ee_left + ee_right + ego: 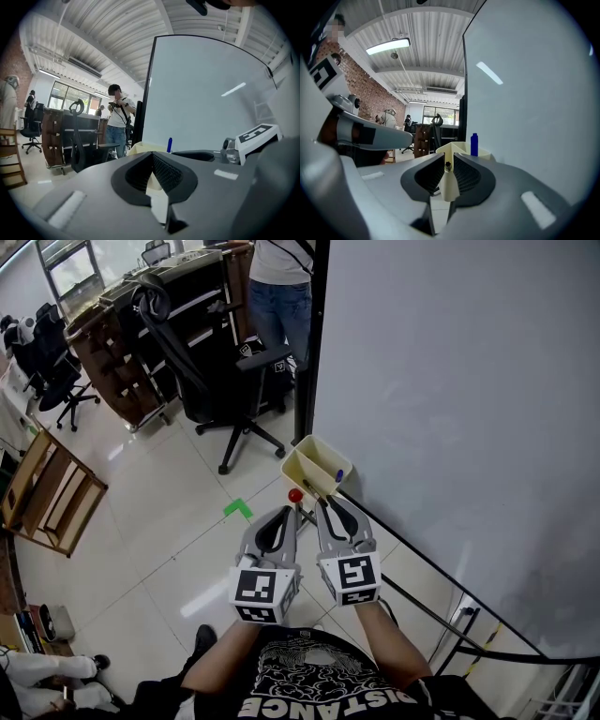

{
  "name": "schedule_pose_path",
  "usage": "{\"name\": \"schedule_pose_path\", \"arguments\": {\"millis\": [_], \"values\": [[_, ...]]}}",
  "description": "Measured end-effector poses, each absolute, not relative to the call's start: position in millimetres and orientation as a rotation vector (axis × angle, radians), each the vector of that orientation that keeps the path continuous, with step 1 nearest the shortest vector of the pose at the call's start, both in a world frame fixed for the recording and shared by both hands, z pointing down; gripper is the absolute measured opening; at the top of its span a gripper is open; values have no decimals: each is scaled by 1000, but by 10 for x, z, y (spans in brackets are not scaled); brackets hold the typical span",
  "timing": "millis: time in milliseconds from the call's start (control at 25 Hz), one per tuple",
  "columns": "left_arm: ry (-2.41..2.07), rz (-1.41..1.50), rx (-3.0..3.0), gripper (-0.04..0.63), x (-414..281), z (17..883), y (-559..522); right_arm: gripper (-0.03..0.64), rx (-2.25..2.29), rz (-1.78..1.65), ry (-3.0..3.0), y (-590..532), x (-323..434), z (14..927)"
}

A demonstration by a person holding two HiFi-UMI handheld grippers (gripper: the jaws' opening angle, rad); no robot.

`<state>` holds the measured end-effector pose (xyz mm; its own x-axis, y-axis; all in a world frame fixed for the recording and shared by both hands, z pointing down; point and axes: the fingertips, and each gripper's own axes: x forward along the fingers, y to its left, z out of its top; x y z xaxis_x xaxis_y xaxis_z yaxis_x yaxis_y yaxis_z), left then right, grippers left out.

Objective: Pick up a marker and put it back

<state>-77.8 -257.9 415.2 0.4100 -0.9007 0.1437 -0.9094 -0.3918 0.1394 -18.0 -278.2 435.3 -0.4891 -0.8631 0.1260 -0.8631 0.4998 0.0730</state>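
**Grippers: two.** In the head view they lie side by side, both aimed at 12 o'clock. Each carries one tag cube, left [264, 592] and right [350, 577], printed with square black-and-white markers.
- Left gripper [289, 513]: clenched, with the tips meeting and nothing between them.
- Right gripper [324, 503]: jaws nearly together, pinching one small dark object [448, 165] at the tips. What the object is cannot be resolved.

**Holder: one.** The cream holder [296, 471] is divided into compartments. It sits beside the frame of the single whiteboard [450, 381], just ahead of both grippers at 12 o'clock.

**Marker: one.** The blue marker [338, 475] stands upright in the holder, at the holder's 4 o'clock corner nearest the whiteboard. Neither gripper touches it.

**Red round object [295, 495]: one.** It lies just beyond the left gripper's tip at 12 o'clock. What it is cannot be told.

**Surroundings**
- One green tape mark [237, 509] on the floor, at 10 o'clock from the left gripper.
- One black office chair [220, 371] at 11 o'clock, well apart.
- One standing person [281, 277] beyond the chair.

**Legible writing:** "DISTANCE" on the wearer's black T-shirt [319, 681] at 6 o'clock, upside down in the head view.
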Motion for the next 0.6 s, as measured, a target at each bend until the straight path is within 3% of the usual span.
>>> {"name": "schedule_pose_path", "arguments": {"millis": [600], "values": [[-1607, 24, 2514, 5, -607, 4037, -2454, 34, 1513, -83, -2652, -2513, -105, 3923]]}}
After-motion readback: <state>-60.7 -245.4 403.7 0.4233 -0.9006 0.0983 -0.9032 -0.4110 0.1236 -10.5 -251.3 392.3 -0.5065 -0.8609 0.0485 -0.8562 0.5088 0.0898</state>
